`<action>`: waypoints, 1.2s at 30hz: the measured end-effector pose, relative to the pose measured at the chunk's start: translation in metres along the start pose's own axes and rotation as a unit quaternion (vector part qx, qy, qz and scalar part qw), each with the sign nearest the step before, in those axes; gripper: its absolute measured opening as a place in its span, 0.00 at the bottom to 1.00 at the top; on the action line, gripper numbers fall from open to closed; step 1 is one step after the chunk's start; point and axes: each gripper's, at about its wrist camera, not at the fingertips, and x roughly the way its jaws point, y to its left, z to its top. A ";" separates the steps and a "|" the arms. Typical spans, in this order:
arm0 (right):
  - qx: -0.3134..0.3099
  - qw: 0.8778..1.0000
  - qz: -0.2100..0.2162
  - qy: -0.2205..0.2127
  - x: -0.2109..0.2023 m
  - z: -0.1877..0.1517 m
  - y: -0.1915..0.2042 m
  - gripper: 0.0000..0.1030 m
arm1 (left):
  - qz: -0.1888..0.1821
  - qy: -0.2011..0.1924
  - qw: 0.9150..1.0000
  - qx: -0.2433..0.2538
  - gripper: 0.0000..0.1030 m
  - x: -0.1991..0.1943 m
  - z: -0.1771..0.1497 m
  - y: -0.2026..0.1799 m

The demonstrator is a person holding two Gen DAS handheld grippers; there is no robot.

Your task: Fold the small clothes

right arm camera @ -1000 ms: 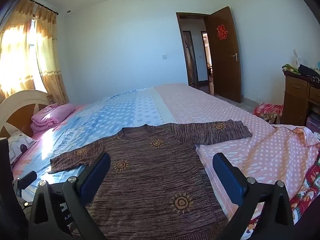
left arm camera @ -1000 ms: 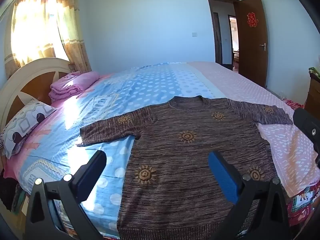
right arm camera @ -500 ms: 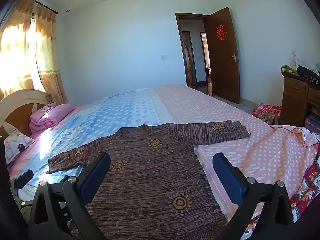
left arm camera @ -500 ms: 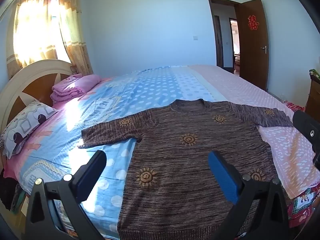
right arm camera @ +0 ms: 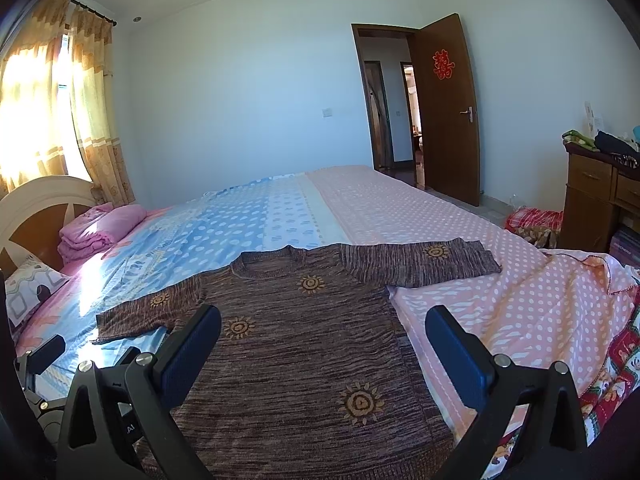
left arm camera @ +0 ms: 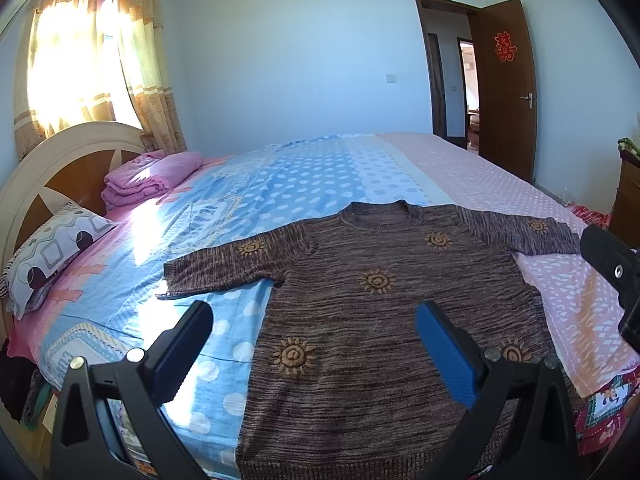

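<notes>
A brown knitted sweater (left arm camera: 384, 300) with orange sun motifs lies flat on the bed (left arm camera: 304, 184), sleeves spread, neck away from me. It also shows in the right wrist view (right arm camera: 304, 344). My left gripper (left arm camera: 312, 320) is open and empty, held above the sweater's lower left part. My right gripper (right arm camera: 324, 324) is open and empty, held above the sweater's lower right part. Neither touches the cloth. Part of the right gripper (left arm camera: 612, 272) shows at the right edge of the left wrist view.
Folded pink bedding (left arm camera: 148, 178) and a patterned pillow (left arm camera: 52, 252) lie by the headboard (left arm camera: 60, 160) at the left. A wooden dresser (right arm camera: 600, 200) stands at the right. An open brown door (right arm camera: 444, 112) is at the back.
Both grippers have tilted up a little, so the sweater sits slightly lower in both views. Both stay open and empty.
</notes>
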 end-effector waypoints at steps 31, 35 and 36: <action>-0.004 1.000 -0.008 0.004 0.001 -0.001 0.002 0.99 | -0.016 0.020 0.999 -0.019 1.00 0.004 -0.001 0.004; -0.005 1.000 -0.008 0.004 0.001 -0.001 0.002 0.99 | -0.017 0.022 0.999 -0.019 1.00 0.005 -0.001 0.004; -0.005 1.000 -0.008 0.004 0.001 -0.001 0.002 0.99 | -0.016 0.022 0.999 -0.019 1.00 0.005 -0.001 0.003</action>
